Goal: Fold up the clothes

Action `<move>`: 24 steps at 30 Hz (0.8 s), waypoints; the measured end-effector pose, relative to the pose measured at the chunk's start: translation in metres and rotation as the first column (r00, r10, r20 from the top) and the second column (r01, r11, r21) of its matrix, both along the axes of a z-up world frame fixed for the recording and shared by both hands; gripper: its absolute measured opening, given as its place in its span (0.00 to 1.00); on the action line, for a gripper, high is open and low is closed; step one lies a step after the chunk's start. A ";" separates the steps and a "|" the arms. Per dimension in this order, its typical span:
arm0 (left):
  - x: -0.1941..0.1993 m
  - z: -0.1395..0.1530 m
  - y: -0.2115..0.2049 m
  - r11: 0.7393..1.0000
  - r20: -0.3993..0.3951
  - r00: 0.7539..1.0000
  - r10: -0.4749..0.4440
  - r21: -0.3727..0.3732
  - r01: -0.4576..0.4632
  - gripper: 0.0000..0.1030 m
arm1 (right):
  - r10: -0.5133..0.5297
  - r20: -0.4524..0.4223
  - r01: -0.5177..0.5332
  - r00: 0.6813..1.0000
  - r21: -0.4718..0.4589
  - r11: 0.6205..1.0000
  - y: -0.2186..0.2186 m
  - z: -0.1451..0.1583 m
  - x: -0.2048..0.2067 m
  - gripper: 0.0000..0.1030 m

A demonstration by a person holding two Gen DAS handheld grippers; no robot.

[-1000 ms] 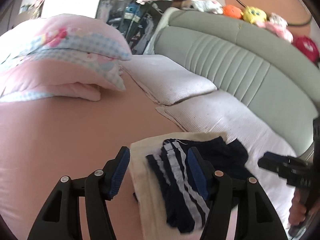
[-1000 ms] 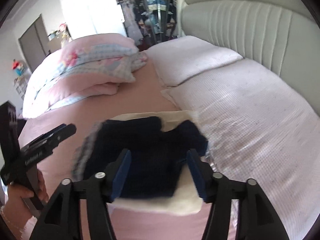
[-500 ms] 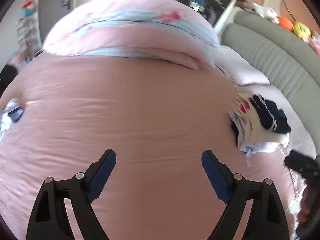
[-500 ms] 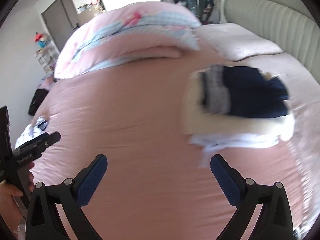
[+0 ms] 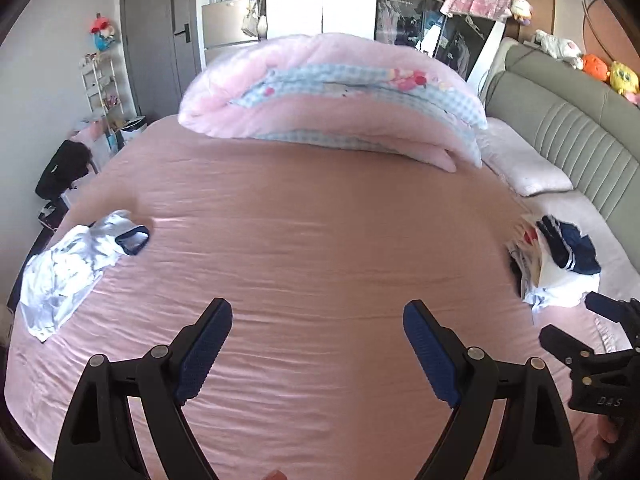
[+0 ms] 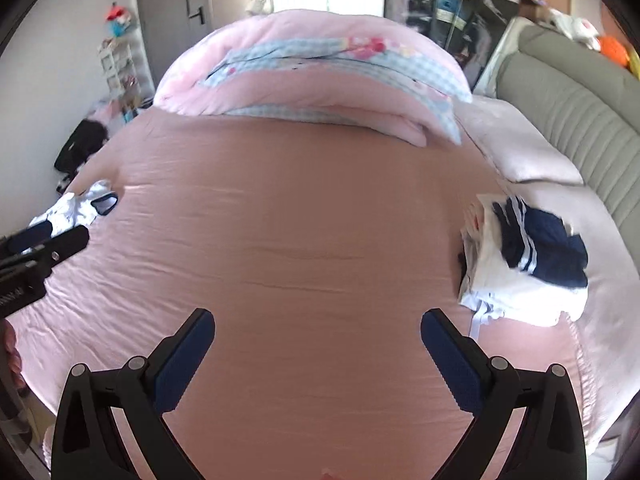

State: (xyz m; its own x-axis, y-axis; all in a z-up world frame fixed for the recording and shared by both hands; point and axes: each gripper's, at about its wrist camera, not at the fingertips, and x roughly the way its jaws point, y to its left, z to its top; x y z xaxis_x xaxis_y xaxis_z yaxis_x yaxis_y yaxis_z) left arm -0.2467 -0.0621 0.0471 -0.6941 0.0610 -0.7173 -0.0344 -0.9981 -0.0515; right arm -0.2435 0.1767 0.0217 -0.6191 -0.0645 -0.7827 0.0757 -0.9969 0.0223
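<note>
Both tools are empty. Your left gripper [image 5: 318,344] has its jaws spread wide with nothing but bare pink bed sheet [image 5: 320,248] between the blue pads. Your right gripper [image 6: 318,352] stands equally wide open over the same sheet and holds nothing.

Finished work sits on the right side of the bed: a folded stack [image 6: 524,264] with a navy striped garment [image 6: 540,240] on top, lying beside the white pillows [image 6: 520,152] and close under the grey headboard [image 6: 580,120]. It appears complete and needs no further handling.

The remaining item is the crumpled white garment [image 5: 68,268] with a dark-trimmed opening, lying at the far left edge of the bed, well apart from both tools. In the right wrist view the same garment [image 6: 80,204] shows just past the tip of your left gripper [image 6: 44,244], which confirms the finding that matters: the garment lies to the left of both tools, and your left hand is the nearer one by a clear margin. As far as the bunching lets one judge, its long axis runs from the near left edge up towards the dark-trimmed end, angling in towards the middle of the bed.

Judgement: the next step is to fetch this garment to the open middle of the sheet. Lead with the left tool; the right one would have to cross the whole bed. The folded pink quilt [image 5: 332,92] at the far side is not in the way.
</note>
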 end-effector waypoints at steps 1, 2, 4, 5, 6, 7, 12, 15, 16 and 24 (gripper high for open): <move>0.004 0.004 -0.005 1.000 -0.013 1.000 0.009 0.020 -0.008 0.85 | 0.010 -0.001 -0.010 1.000 0.000 1.000 -0.004 0.004 0.000 1.00; 0.009 0.011 -0.012 0.999 -0.028 0.999 0.025 0.042 -0.024 0.85 | 0.013 -0.012 -0.014 1.000 -0.026 1.000 -0.003 0.011 0.002 1.00; 0.021 0.024 -0.022 0.996 -0.054 0.997 0.060 0.069 -0.056 0.85 | 0.020 -0.026 -0.022 0.999 -0.085 0.996 -0.002 0.024 0.010 1.00; 0.026 0.029 -0.024 0.995 -0.065 0.995 0.073 0.067 -0.069 0.85 | 0.024 -0.024 -0.027 0.999 -0.114 0.993 0.000 0.030 0.014 1.00; 0.030 0.034 -0.025 0.995 -0.075 0.993 0.086 0.065 -0.081 0.85 | 0.026 -0.025 -0.029 0.999 -0.135 0.990 0.002 0.035 0.018 1.00; 0.039 0.041 -0.026 0.994 -0.096 0.991 0.096 0.061 -0.090 0.85 | 0.023 -0.034 -0.027 0.999 -0.129 0.991 0.002 0.039 0.024 1.00; 0.086 0.059 -0.024 0.994 -0.148 0.983 0.105 0.032 -0.101 0.85 | 0.012 -0.095 -0.017 0.995 -0.049 0.999 0.003 0.057 0.065 1.00; 0.117 0.058 -0.017 0.993 -0.150 0.982 0.117 0.006 -0.117 0.85 | 0.006 -0.147 0.000 0.989 0.040 0.999 0.000 0.060 0.099 1.00; 0.125 0.055 -0.014 0.992 -0.148 0.981 0.125 -0.014 -0.128 0.85 | 0.004 -0.164 0.008 0.987 0.070 0.997 -0.001 0.060 0.112 1.00; 0.196 0.024 0.016 0.993 -0.107 0.988 0.113 -0.031 -0.116 0.85 | -0.115 -0.159 0.129 0.981 0.081 0.988 0.018 0.031 0.201 1.00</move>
State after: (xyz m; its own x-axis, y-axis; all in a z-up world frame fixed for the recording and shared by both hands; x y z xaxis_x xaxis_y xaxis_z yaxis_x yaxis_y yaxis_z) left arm -0.0512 -0.0457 0.0711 -0.7663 -0.0484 -0.6406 0.0769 -0.9969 -0.0166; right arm -0.0426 0.1950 0.0522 -0.7309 0.0860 -0.6770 -0.0512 -0.9961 -0.0712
